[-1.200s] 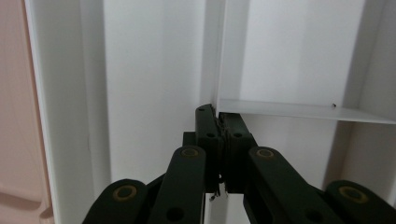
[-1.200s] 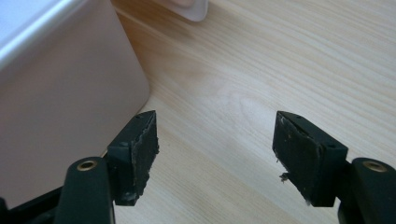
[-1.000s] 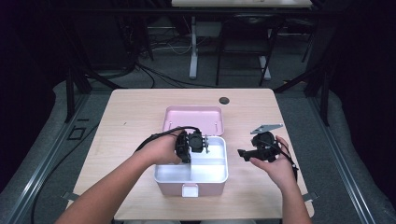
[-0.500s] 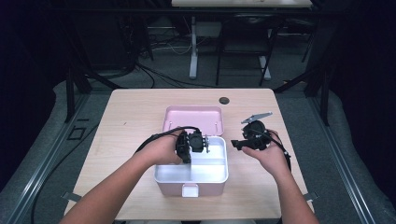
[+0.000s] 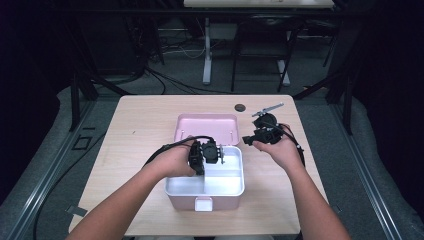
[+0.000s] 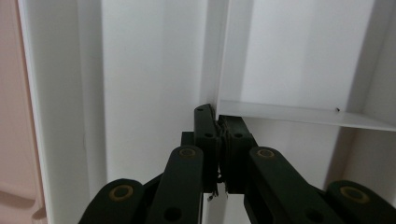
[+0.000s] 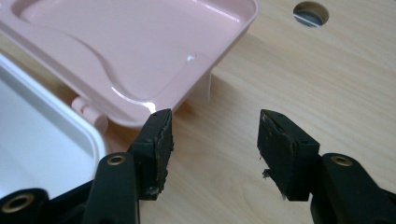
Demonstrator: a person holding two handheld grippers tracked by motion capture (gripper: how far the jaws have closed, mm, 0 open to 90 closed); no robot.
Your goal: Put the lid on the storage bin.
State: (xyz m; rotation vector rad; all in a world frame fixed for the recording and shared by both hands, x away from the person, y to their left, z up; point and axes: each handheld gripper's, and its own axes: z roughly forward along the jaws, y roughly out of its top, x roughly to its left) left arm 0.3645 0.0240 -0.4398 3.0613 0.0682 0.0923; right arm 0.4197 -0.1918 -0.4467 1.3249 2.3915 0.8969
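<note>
Pink lunch box (image 5: 205,192) open at worktop (image 5: 135,125) centre, lid (image 5: 206,127) lying flat on far side. Left gripper (image 6: 217,122) inside white tray, fingers pinching the divider wall (image 6: 212,56). Right gripper (image 7: 212,140) right of lid, fingers spread, have just been closing, nothing between.

Pale pink lid (image 5: 207,127) and white-lined pink box (image 5: 205,192), black tools, light wood-grain table (image 5: 140,130), dark round hole (image 5: 240,107) in it.
</note>
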